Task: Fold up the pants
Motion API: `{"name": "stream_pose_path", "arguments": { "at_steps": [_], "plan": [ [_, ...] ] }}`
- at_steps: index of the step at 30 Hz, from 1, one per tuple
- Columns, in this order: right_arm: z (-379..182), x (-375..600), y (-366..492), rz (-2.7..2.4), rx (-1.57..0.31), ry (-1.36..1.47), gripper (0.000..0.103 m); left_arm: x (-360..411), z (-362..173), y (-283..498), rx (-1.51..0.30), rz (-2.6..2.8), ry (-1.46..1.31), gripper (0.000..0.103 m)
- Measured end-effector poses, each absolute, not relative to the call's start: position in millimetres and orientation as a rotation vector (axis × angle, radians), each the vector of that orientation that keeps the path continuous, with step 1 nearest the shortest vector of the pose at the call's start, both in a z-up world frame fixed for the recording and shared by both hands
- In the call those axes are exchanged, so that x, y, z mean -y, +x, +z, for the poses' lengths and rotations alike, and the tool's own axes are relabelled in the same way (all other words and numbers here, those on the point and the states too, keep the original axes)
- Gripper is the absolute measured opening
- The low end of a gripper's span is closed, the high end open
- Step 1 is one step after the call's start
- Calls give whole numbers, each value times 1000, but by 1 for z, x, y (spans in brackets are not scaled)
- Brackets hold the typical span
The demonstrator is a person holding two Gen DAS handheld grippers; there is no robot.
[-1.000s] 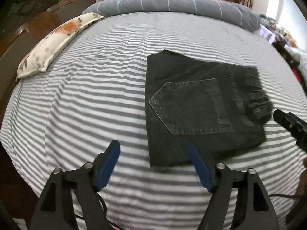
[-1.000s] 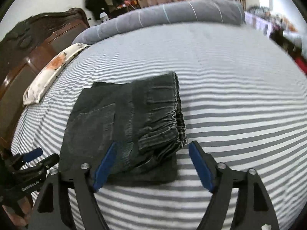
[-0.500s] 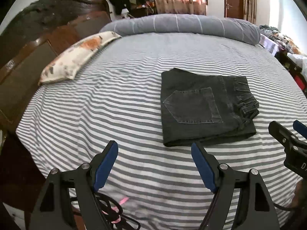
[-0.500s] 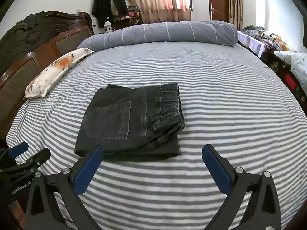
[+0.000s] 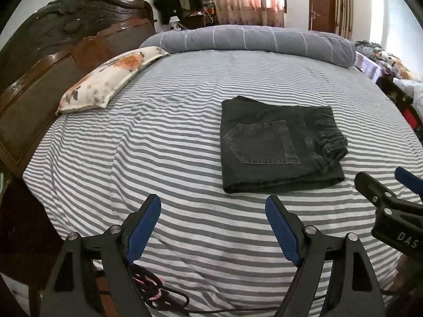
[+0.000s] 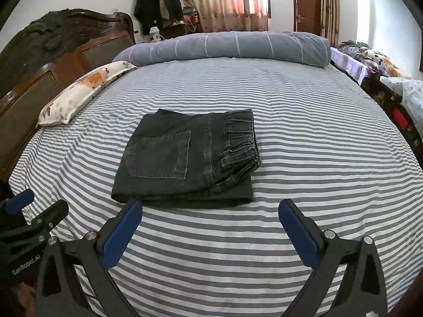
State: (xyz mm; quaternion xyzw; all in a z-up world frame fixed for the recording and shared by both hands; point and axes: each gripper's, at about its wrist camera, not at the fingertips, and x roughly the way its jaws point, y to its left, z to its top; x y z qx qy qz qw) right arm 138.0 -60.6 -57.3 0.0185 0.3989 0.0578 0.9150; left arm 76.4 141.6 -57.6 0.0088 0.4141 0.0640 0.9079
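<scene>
- L gripper (image 5: 212,206): near edge of bed, jaws opening, nothing btwn.
- R gripper (image 6: 210,210): near edge, spread wide, empty.
- Pants (image 6: 189,158): dark denim, folded, flat on striped sheet (image 6: 317,158), mid-bed.
- Floral pillow (image 5: 111,79): far left, by headboard (image 5: 53,60).
- Rolled grey duvet (image 6: 230,46): far end.

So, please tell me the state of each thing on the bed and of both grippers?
pants: folded, flat on the sheet, not held.
pillow: lying by the headboard.
rolled duvet: along the far edge.
left gripper: jaws opening, nothing between.
right gripper: jaws wide open, empty.
</scene>
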Motion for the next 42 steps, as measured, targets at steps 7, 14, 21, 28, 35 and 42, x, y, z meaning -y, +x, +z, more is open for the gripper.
{"name": "stream_pose_path", "arguments": {
  "at_steps": [7, 14, 21, 28, 35, 42],
  "plan": [
    [-55, 56, 135, 112, -816, 11, 102, -140, -59, 74, -864, 170, 44, 82],
    [-56, 51, 132, 115, -820, -8, 102, -137, -60, 71, -862, 160, 45, 81],
    [-62, 51, 133, 104, -836, -21, 102, -135, -61, 71, -864, 142, 40, 81],
    [-67, 53, 133, 100, -853, -9, 102, -130, -62, 72, -868, 120, 37, 82],
    [-68, 54, 132, 99, -856, -3, 102, -128, -65, 73, -875, 138, 48, 82],
    [-70, 55, 132, 97, -860, -1, 102, -125, -68, 72, -875, 156, 72, 82]
  ]
}}
